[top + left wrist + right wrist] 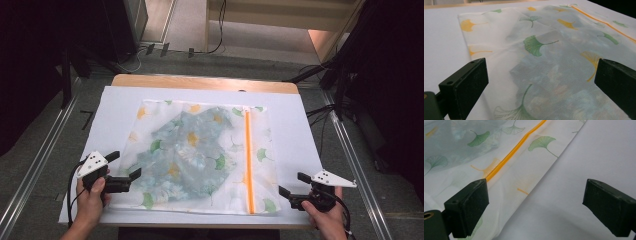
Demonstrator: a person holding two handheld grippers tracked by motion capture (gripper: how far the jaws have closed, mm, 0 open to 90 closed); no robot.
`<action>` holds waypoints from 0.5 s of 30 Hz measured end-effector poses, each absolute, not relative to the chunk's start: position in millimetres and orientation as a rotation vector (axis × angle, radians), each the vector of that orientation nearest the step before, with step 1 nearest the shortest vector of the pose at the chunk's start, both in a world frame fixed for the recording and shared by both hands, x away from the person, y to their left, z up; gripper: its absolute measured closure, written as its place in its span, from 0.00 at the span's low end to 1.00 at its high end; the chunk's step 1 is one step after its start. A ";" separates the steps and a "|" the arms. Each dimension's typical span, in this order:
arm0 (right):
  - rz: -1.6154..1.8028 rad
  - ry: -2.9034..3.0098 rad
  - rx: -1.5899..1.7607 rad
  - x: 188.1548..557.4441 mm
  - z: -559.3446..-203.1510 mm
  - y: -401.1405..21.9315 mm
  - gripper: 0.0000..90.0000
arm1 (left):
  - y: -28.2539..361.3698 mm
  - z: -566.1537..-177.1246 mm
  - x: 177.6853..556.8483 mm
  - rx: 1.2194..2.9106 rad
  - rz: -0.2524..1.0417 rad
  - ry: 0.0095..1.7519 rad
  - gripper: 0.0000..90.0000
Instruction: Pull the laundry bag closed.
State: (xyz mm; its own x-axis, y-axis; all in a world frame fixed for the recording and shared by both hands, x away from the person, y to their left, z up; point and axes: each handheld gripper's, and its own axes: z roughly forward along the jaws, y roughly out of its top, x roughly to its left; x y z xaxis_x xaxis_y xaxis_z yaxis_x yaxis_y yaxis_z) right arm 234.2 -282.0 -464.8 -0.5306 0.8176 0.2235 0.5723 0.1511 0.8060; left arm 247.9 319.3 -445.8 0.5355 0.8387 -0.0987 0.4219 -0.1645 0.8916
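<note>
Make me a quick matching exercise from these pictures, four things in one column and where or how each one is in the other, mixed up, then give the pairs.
Things:
1. mesh bag
2. zipper
3. left hand-held gripper
4. right hand-held gripper

States:
A. open, at the bag's near left edge
B. orange line along the bag's right side
C. lying flat, printed with leaves
D. open, off the bag's near right corner

Pairs: 1-C, 2-B, 3-A, 4-D
</note>
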 end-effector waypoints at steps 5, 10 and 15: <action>1.312 2.138 1.363 225.2 -463.5 -292.1 0.08 | 335.5 -442.1 240.4 1.762 0.534 1.066 0.00; 1.339 2.081 1.390 224.7 -460.2 -298.7 0.09 | 351.0 -438.8 229.8 1.747 0.563 1.109 0.00; 1.337 2.062 1.396 223.5 -457.6 -300.7 0.13 | 361.1 -436.7 225.7 1.708 0.559 1.164 0.00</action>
